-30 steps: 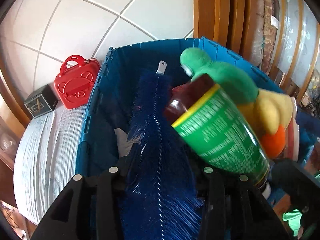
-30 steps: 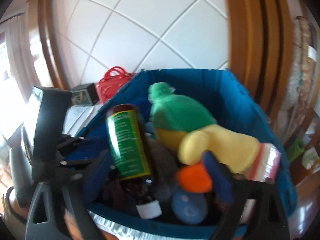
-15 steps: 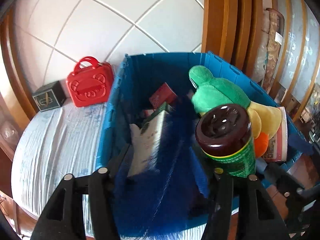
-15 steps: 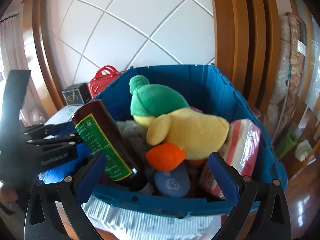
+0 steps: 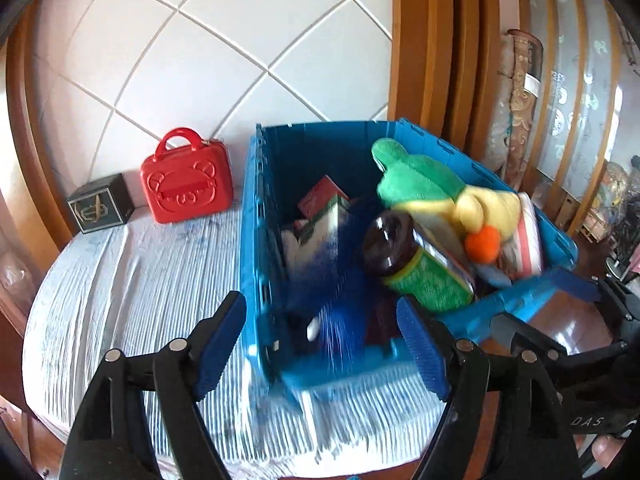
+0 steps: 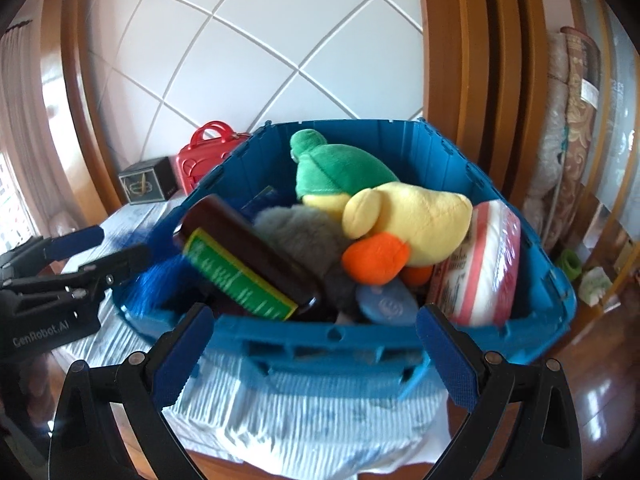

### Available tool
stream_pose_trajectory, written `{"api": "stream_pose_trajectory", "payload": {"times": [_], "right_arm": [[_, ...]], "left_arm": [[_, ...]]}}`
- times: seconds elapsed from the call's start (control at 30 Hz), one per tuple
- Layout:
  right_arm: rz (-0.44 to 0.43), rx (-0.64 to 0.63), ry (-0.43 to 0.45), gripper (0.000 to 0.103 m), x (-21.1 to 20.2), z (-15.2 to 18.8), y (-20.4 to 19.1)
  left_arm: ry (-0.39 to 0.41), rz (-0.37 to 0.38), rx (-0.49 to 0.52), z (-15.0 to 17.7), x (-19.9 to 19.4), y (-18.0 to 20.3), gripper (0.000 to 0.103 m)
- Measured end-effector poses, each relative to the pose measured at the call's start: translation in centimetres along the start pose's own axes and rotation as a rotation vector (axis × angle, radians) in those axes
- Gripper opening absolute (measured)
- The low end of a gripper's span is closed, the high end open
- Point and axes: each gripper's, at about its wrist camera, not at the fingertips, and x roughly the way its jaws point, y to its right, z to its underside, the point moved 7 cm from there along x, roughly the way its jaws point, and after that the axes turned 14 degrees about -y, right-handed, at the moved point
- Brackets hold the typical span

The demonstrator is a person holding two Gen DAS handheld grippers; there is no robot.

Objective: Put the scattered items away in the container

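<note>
A blue plastic crate (image 5: 252, 216) (image 6: 332, 340) stands on a table with a pale striped cloth (image 5: 132, 280). Inside lie a blue bristle brush (image 5: 332, 280), a brown bottle with a green label (image 5: 416, 268) (image 6: 240, 264), a yellow plush duck with a green hat (image 5: 440, 196) (image 6: 384, 216), a pink-and-white packet (image 6: 480, 264), a grey plush (image 6: 304, 236) and small boxes (image 5: 320, 200). My left gripper (image 5: 320, 344) is open and empty just in front of the crate's near wall. My right gripper (image 6: 312, 352) is open and empty, also short of the crate's front edge.
A red toy suitcase (image 5: 186, 182) and a small dark box (image 5: 100, 208) stand on the cloth left of the crate, against the white tiled wall. Wooden frames and a rolled rug (image 5: 516, 92) rise at the right. The left gripper shows in the right wrist view (image 6: 72, 264).
The left gripper opened and let the blue brush drop into the crate. The right gripper let go of the bottle, which now lies in the crate. Both grippers pulled back.
</note>
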Motion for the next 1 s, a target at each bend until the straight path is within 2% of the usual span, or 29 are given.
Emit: {"api": "stream_pose_trajectory", "payload": {"times": [0.27,0.4,0.67,1.0], "right_arm": [[0.138,0.039,0.071,0.103,-4.6,2.9,-1.3],[0.179,0.063,0.09,0.103,-6.4,4.2,-1.7],[0.204,0.086,0.101,0.103,-8.2,5.9,-2.2],[0.203,0.092,0.117,0.103,-8.9,5.9,-2.2]], "left_arm": [[0.041,-0.008,0.029,3.5,-2.8,-0.3,0.077],[0.049,0.015,0.037,4.6,-3.9,-0.1,0.077],[0.054,0.041,0.057,5.9,-5.1,0.6,0.077],[0.063,0.026,0.06,5.8,-5.4,0.6,0.077]]}}
